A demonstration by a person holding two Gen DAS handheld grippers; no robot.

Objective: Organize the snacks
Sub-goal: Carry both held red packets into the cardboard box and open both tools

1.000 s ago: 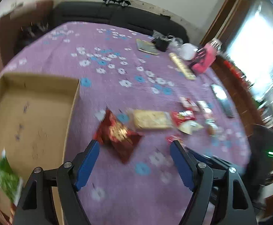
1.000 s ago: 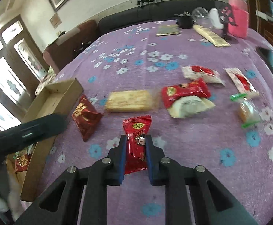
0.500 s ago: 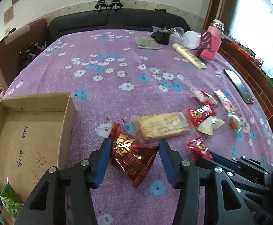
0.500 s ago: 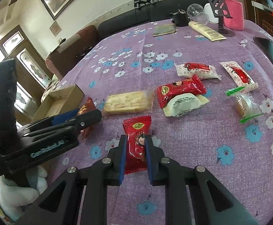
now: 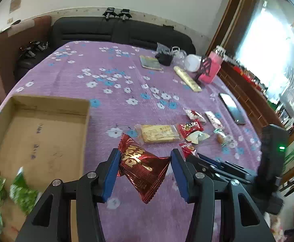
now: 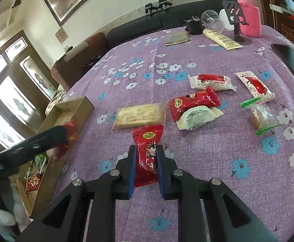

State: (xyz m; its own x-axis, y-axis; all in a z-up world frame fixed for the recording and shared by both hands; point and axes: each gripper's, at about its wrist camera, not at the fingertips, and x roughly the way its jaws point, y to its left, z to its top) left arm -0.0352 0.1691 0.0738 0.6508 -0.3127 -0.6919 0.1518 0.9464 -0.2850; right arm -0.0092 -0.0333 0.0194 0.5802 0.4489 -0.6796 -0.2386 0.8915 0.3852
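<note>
- Currently the left gripper (image 5: 144, 167) is pinching a dark red foil packet (image 5: 142, 166) by its side edges only; the foil is bulging and hanging tilted, so it is likely slipping free before reaching the cardboard box (image 5: 86, 121) at the table's left edge.
- Right gripper (image 6: 146, 162) is clamping a bright red sachet (image 6: 147, 141) by its lower half, near the table's front edge; the free upper end is flopping forward and risks snagging the box wall.
- Both wrappers are looking glossy, crinkled and light.
- Pale biscuit pack (image 6: 139, 116) and other snacks are lying mid-table, unsorted.
</note>
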